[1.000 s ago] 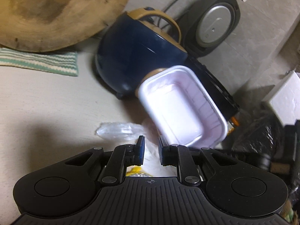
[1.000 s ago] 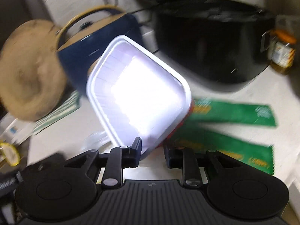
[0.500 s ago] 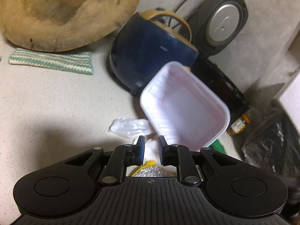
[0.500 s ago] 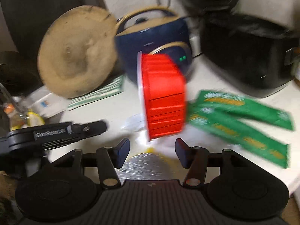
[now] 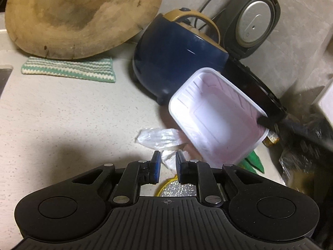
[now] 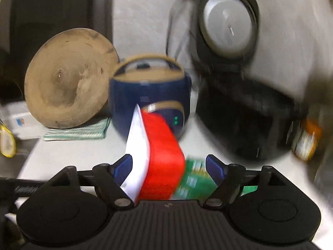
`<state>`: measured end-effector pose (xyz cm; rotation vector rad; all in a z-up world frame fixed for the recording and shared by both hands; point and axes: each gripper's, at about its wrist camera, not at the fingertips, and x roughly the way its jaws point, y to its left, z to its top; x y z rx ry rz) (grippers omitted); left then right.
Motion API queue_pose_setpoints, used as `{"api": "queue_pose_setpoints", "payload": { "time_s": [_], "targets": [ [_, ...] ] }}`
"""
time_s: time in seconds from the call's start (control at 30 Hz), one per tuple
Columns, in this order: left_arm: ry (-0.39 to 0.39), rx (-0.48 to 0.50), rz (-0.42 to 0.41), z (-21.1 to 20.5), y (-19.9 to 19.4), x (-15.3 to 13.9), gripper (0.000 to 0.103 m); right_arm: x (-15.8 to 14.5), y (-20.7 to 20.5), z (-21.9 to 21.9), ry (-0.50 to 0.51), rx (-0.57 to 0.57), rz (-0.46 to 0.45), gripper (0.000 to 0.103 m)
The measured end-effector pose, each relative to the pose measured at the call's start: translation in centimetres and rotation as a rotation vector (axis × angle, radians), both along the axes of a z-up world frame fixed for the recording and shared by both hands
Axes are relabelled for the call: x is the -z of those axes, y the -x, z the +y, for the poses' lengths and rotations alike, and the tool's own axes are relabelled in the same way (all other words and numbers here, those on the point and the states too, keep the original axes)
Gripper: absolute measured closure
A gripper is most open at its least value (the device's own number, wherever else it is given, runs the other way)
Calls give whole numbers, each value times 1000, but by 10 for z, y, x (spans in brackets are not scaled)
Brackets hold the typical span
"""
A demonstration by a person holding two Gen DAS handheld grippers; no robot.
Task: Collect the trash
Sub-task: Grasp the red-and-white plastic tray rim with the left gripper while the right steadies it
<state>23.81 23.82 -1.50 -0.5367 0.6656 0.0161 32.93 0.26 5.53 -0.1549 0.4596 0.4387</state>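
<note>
Right gripper: jaws spread wide, having just been opening; the red-and-white plastic tray stands on edge between them at centre frame, the right pad clear of it. Left gripper: jaws narrow, closed on a white crumpled wrapper, lower centre. Navy rice cooker sits behind the tray, on the countertop.
</note>
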Motion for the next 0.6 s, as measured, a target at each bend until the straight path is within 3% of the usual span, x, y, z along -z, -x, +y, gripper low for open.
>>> {"api": "queue_pose_setpoints", "payload": {
  "time_s": [0.07, 0.17, 0.33, 0.43, 0.53, 0.6],
  "targets": [
    [-19, 2, 3, 0, 3, -2, 85, -5, -5, 14, 49, -2, -65, 25],
    [-32, -2, 1, 2, 9, -4, 85, -3, -25, 30, 88, -30, -26, 29],
    [-35, -4, -10, 5, 17, -4, 85, 22, -51, 26, 94, 21, 132, 60],
    [-26, -7, -15, 7, 19, -4, 85, 33, -50, 16, -23, -27, 295, 71],
    [-18, -20, -18, 11, 20, -4, 85, 43, -39, 15, -210, -165, 500, 72],
    [-27, -29, -10, 13, 20, -4, 85, 51, -28, 21, -262, -236, 566, 72]
  ]
}}
